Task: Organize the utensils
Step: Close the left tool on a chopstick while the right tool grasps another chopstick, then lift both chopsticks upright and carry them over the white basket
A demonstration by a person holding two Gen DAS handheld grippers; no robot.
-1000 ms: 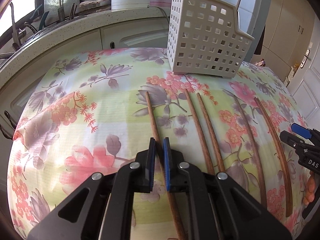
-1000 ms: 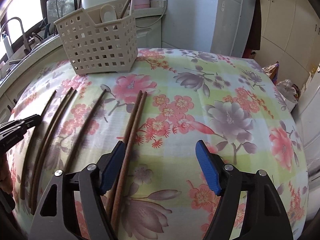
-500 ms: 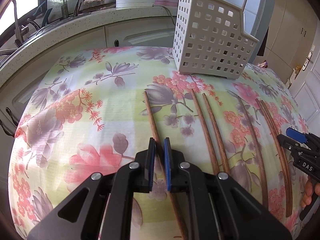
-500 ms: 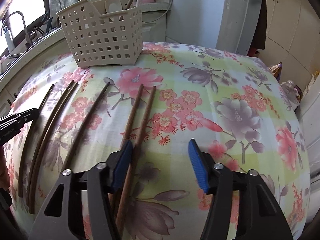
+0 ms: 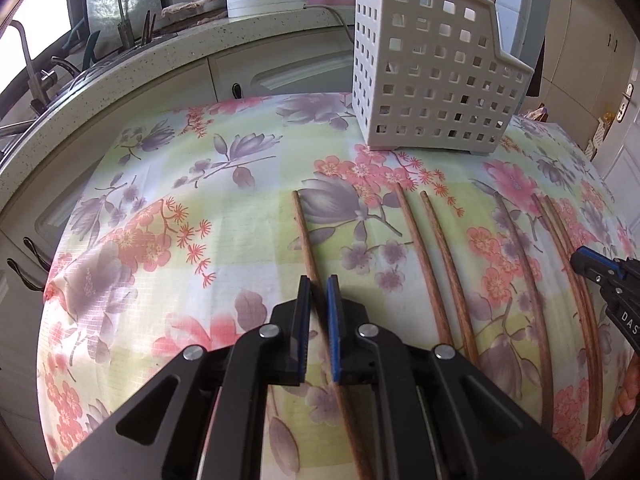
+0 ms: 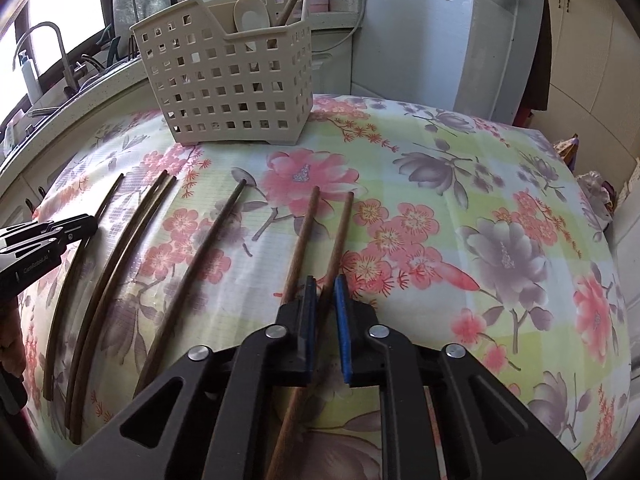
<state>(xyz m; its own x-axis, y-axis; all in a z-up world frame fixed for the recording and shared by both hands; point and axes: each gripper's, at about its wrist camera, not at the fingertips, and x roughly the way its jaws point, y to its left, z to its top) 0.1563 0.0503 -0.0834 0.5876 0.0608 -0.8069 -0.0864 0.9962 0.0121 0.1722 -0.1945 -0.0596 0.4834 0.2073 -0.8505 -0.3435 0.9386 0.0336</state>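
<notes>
- Surface (image 5: pixel 240 208), under a floral cloth, is carrying everything; the chopsticks are lying spread across it in a loose fan, tips toward the basket, apparently so each can be taken singly.
- Basket (image 6: pixel 228 80), white and perforated, is standing upright at the far edge of the surface, well apart from both grippers. A pale spoon (image 6: pixel 250 16) and one stick are already leaning inside it, so it reads as the destination.
- Left gripper (image 5: pixel 318 292) is sitting low over the leftmost chopstick (image 5: pixel 304 236), blue pads nearly together with the shaft running between them. Judged as pinching it near mid-length; firm contact is not certain, as the shaft is blurring at the pads.
- Right gripper (image 6: pixel 325 292) is likewise narrowed around the rightmost chopstick (image 6: pixel 340 236), taken near mid-length, presumably for balance. Its neighbour (image 6: pixel 302 236) is lying just outside the left pad, close enough to be dragged along.
- Remaining chopsticks are lying between the two grippers: a pair (image 5: pixel 436 264) and a single (image 5: pixel 520 264) in the left view.
- Judgement: both hands are working from the outer edges inward, which is keeping the grippers well apart; lifting and carrying to the basket are not yet done.
</notes>
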